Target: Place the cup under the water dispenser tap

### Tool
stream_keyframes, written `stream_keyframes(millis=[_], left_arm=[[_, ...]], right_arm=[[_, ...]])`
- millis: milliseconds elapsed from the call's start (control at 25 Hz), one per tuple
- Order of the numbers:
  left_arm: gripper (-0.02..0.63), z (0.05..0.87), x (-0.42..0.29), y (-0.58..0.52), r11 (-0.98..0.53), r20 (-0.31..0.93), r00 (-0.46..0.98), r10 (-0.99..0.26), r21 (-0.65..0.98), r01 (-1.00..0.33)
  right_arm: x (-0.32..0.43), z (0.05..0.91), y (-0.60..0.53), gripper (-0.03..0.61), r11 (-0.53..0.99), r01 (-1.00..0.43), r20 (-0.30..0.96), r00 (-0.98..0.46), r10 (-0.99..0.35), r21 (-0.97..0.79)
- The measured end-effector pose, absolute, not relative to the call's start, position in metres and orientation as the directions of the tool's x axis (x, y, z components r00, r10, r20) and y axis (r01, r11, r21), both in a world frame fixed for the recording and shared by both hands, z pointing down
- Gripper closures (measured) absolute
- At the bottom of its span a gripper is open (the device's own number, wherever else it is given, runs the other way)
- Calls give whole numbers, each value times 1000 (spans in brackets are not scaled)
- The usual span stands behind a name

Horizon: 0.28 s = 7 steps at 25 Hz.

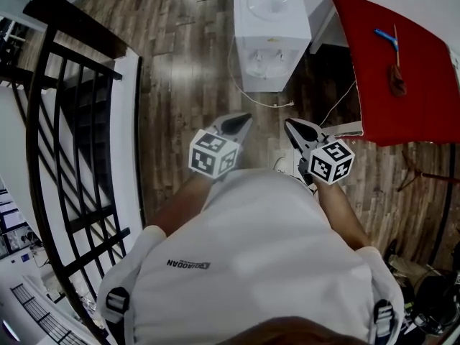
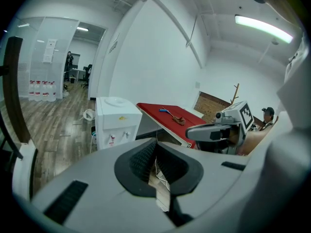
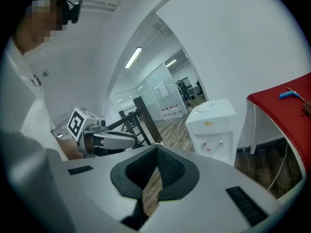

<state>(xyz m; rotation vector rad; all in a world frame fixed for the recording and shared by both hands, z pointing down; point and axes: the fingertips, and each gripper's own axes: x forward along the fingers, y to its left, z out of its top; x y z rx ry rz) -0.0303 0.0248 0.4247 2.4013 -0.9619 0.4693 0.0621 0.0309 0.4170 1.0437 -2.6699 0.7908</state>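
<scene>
Though squat, white boxy dispenser (image 1: 272,34)

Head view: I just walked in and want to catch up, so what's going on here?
A person stands holding a gripper in each hand. The left gripper and the right gripper are both shut and hold nothing, close in front of the person. The water dispenser stands ahead on the floor, next to a red table. No cup shows in any view, so the placing is not under way.

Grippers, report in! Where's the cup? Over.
Left gripper, right gripper shut, empty. No cup in view. Water dispenser ahead, cord on floor before it.
</scene>
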Motion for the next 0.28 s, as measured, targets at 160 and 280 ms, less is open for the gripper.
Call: stream_keyframes(millis=[160,280], left_arm=[[617,424,-33,24,-625,483,692,-537,323,-710],[617,421,-37,22,-627,477,694,-540,321,-709]], right_arm=[[62,415,30,557,608,-677,332,-734,-592,-414],[57,412,28,557,613,-675,326,-737,-593,-411]])
